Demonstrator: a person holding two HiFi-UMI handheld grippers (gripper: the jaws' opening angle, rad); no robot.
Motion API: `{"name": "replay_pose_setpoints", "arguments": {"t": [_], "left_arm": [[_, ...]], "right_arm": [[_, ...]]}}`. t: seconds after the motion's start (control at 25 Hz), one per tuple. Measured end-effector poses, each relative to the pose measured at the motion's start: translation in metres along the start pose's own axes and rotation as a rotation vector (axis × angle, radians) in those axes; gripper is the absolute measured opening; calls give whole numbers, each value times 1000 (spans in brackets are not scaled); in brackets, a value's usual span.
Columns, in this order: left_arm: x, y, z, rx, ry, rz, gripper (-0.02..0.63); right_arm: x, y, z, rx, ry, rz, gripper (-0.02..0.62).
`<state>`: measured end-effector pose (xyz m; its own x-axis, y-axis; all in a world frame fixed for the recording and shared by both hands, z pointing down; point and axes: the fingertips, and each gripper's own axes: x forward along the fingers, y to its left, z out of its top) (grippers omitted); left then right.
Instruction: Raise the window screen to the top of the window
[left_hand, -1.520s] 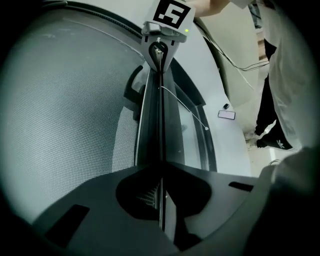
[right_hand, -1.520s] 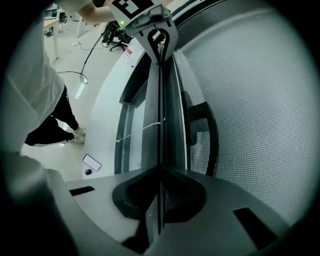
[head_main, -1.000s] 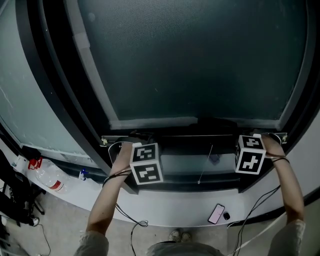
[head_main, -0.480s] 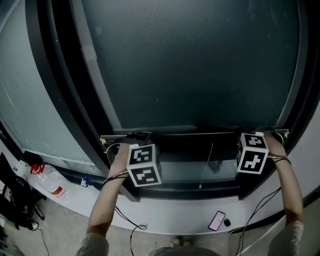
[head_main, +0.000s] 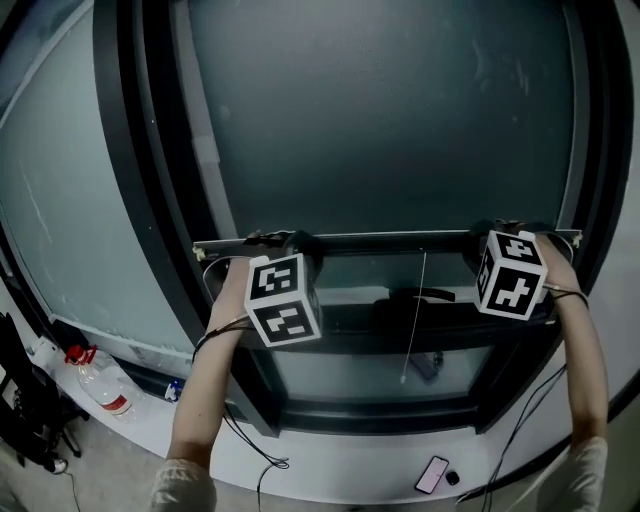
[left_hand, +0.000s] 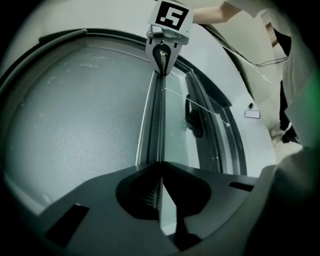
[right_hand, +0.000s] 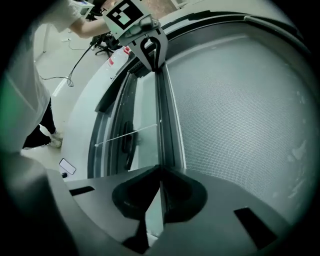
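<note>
My left gripper (left_hand: 159, 192) and right gripper (right_hand: 159, 192) each have their jaws pressed almost together, pinching the thin lip of the window screen's bottom rail (head_main: 385, 240), one at each end of the rail. The mesh (head_main: 380, 120) stretches above the rail to beyond what I can see, so I judge most of the lift lies ahead. The rail looks level across.

The pinch is narrow and sits on an edge. If I pull outward instead of straight up, the lip could slide out of one gripper and that end of the rail would drop. If one hand rises faster than the other, the rail would tilt and probably bind in the side channels. The pull cord (head_main: 415, 320) hangs from the rail's middle, just in front of the window handle (head_main: 415, 297) below the rail, and could snag there.
</note>
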<state>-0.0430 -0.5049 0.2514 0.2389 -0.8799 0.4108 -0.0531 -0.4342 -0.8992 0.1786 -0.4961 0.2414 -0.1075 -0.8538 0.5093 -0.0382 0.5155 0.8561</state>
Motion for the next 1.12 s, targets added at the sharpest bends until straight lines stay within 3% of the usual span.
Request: {"name": "replay_pose_setpoints", "arguments": {"t": [0.48, 0.68, 0.92, 1.12], "left_arm": [[-59, 148, 21, 70, 42, 223, 18], [-92, 217, 24, 70, 43, 303, 18], [-129, 296, 41, 107, 108, 400, 18], [-150, 349, 49, 141, 70, 507, 18]], "right_arm": [[-78, -140, 18, -37, 0, -212, 18], [-115, -205, 30, -22, -7, -337, 18], [-164, -282, 40, -26, 2, -442, 19], [-190, -331, 44, -53, 55, -550, 19]]}}
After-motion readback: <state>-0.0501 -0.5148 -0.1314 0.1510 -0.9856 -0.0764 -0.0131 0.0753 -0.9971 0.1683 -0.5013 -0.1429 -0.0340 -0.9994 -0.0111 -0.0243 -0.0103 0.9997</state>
